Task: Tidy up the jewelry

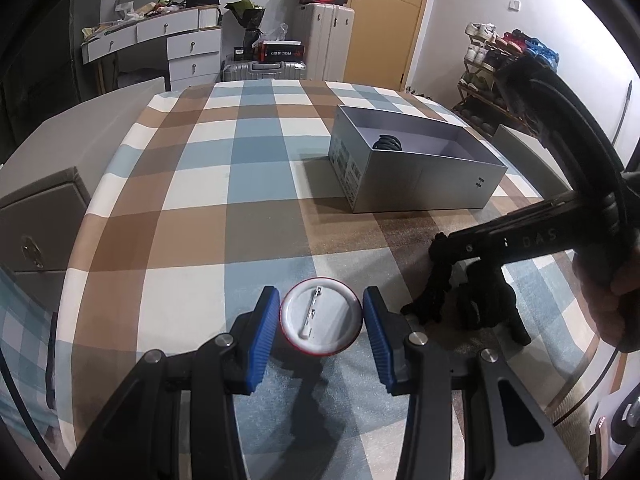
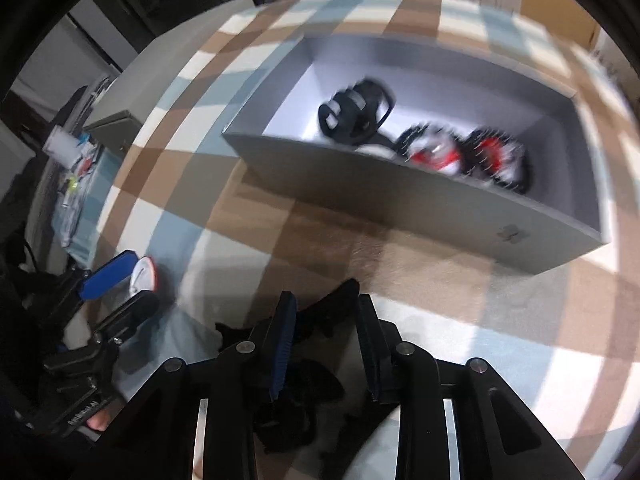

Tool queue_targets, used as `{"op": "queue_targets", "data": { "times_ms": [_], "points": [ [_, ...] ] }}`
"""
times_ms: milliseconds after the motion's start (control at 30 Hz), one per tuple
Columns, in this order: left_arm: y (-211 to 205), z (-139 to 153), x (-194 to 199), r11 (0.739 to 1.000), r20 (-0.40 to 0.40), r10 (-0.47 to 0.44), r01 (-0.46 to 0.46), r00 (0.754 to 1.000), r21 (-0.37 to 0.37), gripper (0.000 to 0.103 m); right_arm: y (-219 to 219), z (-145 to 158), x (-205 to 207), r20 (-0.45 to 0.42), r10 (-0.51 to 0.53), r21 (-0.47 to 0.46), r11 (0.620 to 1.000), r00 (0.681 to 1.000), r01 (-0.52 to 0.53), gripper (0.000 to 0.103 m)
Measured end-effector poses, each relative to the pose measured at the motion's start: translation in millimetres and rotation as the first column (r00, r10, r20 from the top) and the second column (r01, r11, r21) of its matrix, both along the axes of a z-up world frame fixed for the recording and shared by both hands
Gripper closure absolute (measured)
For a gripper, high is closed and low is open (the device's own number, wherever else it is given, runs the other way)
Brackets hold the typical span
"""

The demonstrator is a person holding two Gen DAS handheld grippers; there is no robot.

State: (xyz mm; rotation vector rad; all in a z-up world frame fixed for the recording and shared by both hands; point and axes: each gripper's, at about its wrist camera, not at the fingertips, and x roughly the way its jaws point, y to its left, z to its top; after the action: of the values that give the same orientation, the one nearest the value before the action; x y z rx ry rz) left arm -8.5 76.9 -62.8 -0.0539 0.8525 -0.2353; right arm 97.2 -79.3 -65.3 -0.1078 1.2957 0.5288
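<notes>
My left gripper (image 1: 321, 317) holds a round pin badge (image 1: 320, 316) between its blue pads, above the checked cloth (image 1: 200, 208). My right gripper (image 2: 326, 332) pinches a black cloth piece (image 2: 316, 320) near the grey box (image 2: 400, 196).

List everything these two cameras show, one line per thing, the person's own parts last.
pin badge: 1, white back with red rim, between the left gripper's blue pads, pin side up.
black fabric accessory: 1, black, held at the right gripper, hanging onto the cloth; exact type unclear.
grey box: 1, grey, open, on the checked cloth ahead.
items in the box: several, black and red-white, blurred; count unclear.
checked cloth: 1, blue, brown and white, covering the surface.
room furniture: dresser, suitcases, shoe rack in the background.
left gripper: 1, black with blue pads, around the badge.
right gripper: 1, black, shut on the fabric.
</notes>
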Motion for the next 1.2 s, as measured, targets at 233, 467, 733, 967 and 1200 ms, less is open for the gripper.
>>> {"op": "queue_targets", "data": {
  "times_ms": [233,467,733,967,1200],
  "points": [
    [2.1,-0.3,-1.8,1.0,0.001,-0.001,0.001,1.0,-0.009,0.066,21.4,-1.1,-7.1,0.071,0.077,-0.125,0.99,0.994,-0.068,0.084],
    [6.6,1.7,-2.0,1.0,0.008,0.017,-0.017,1.0,-0.013,0.066,12.2,6.4,-15.3,0.137,0.056,-0.033,0.998,0.989,-0.052,0.089],
    [0.4,18.0,12.1,1.0,0.046,0.021,-0.02,0.999,-0.013,0.066,-25.7,44.8,-17.5,0.239,-0.042,0.184,0.983,0.97,-0.003,0.09],
    [-23.4,42.8,41.5,0.999,0.098,-0.028,0.03,0.995,-0.019,0.066,-66.6,82.4,-0.6,0.308,-0.165,0.337,0.94,0.937,0.055,0.09],
    [-53.3,56.6,81.5,0.996,0.131,-0.084,0.088,0.988,-0.021,0.066,-100.3,108.3,31.4,0.355,-0.264,0.43,0.898,0.897,0.094,0.09]
  ]
}}
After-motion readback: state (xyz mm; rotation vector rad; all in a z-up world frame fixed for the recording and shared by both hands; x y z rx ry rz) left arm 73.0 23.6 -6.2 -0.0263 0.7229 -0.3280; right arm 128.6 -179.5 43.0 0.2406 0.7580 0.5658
